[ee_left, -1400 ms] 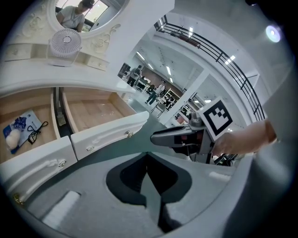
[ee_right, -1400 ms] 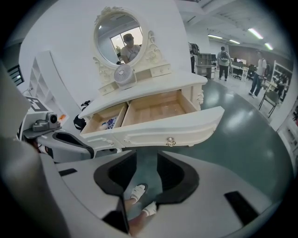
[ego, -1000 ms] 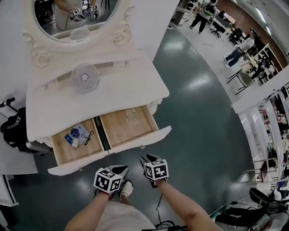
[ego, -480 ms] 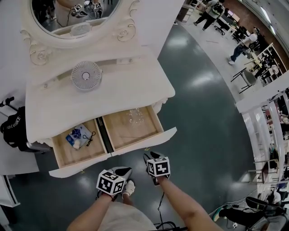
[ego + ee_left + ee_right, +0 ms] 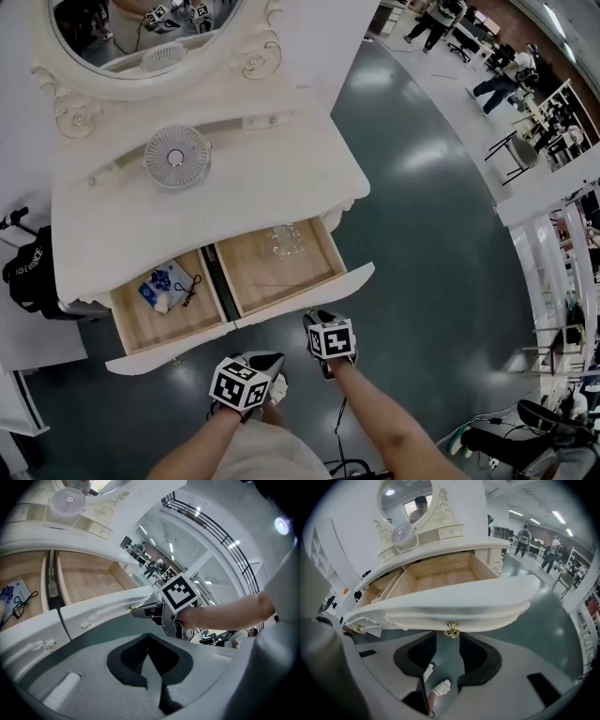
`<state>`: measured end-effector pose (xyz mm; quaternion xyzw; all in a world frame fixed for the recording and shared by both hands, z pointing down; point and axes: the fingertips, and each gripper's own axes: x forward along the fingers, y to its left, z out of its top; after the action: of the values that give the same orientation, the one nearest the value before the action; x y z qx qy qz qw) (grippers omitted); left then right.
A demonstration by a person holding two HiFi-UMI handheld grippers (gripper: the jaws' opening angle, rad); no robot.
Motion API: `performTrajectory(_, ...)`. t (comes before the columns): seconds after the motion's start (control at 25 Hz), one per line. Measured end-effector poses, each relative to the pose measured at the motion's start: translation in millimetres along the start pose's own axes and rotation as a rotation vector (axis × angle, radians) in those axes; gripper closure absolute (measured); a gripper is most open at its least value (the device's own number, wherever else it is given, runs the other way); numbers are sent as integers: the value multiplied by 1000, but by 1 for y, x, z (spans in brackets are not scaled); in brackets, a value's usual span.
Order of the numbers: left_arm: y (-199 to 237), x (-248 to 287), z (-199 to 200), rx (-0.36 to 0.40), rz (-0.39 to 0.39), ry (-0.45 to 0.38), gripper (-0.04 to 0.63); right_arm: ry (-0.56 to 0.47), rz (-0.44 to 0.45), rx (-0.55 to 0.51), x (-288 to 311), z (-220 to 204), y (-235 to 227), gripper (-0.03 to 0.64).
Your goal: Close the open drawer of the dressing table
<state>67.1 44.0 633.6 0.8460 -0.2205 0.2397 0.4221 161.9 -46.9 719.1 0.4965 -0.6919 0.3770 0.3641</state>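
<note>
The white dressing table [image 5: 216,202] has both drawers pulled out. My right gripper [image 5: 315,320] is just in front of the right drawer's white front [image 5: 309,295]. In the right gripper view that front [image 5: 454,599] fills the middle, and its gold knob [image 5: 451,630] sits at the tips of my right gripper [image 5: 449,638], whose jaws stand open, apart from the knob. The left gripper view shows the right gripper [image 5: 140,612] almost at that knob [image 5: 130,607]. My left gripper [image 5: 275,358] hangs lower, off the left drawer front [image 5: 169,349], with its jaws [image 5: 148,635] shut on nothing.
A small white fan [image 5: 176,157] stands on the tabletop below the oval mirror [image 5: 141,28]. The left drawer holds a blue packet [image 5: 159,286] and a black cable; the right drawer holds a clear item [image 5: 284,241]. A black bag [image 5: 28,272] lies at the left. People [image 5: 497,82] walk far behind.
My right gripper has sunk and come closer to the right drawer's front and knob. The left gripper has hardly moved. Both drawers stand open as before.
</note>
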Motion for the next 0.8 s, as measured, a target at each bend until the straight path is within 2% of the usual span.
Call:
performTrajectory(0.16,3,1,1,-4,0,0,586,8,0,6,6,-2,-1,459)
performTrajectory(0.4,7,0,1,-11,3,1,586,17,-12,1,5,0,-6,518)
performTrajectory(0.8,14,4,11,-17,-5,0,586,26,2,-1,14,11,-5,518)
